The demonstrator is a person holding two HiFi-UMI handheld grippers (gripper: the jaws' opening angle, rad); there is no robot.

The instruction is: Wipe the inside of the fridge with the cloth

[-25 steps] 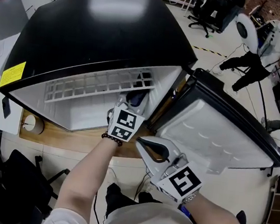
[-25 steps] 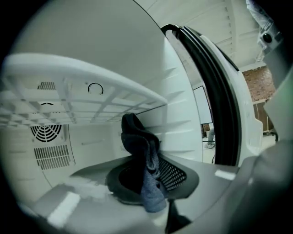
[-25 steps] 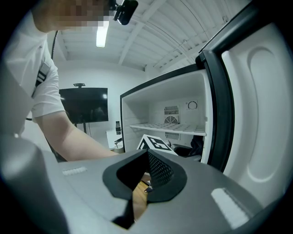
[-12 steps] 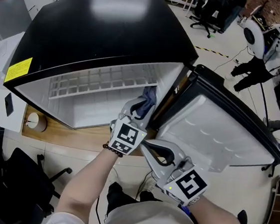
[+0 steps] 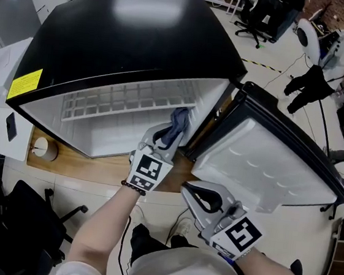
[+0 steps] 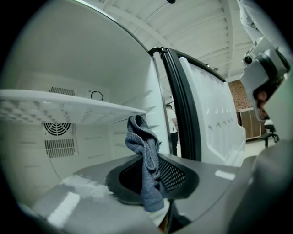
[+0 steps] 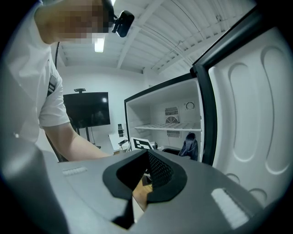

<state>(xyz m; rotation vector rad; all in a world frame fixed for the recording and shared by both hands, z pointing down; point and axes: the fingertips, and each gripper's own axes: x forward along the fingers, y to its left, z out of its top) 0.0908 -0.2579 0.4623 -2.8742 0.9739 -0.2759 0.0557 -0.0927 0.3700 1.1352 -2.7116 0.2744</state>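
The blue-grey cloth (image 5: 177, 124) was held pinched between the jaws of the left gripper (image 5: 167, 133), which were closed on its lower part. Its free end stood bunched above the jaw tips. It was seen at the mouth of the fridge (image 5: 135, 31), close to the right inner wall on the hinge side and near the front right corner of the white wire shelf (image 5: 123, 105). Whether the cloth was touching the wall or the shelf could not be told. In the left gripper view a round fan vent (image 6: 57, 129) was shown on the white back wall under the shelf.

The right gripper (image 5: 194, 194) was held outside the fridge, below the open door (image 5: 267, 169), with its jaws brought fully together and nothing gripped between them.

The fridge, black on top with a yellow label (image 5: 24, 84) at its left front corner, was stood on a wooden board (image 5: 94, 171). Further off, a person in a white top (image 5: 339, 51) was seen on the pale floor near black office chairs (image 5: 260, 14), and a dark screen (image 7: 87, 109) was visible in the right gripper view.
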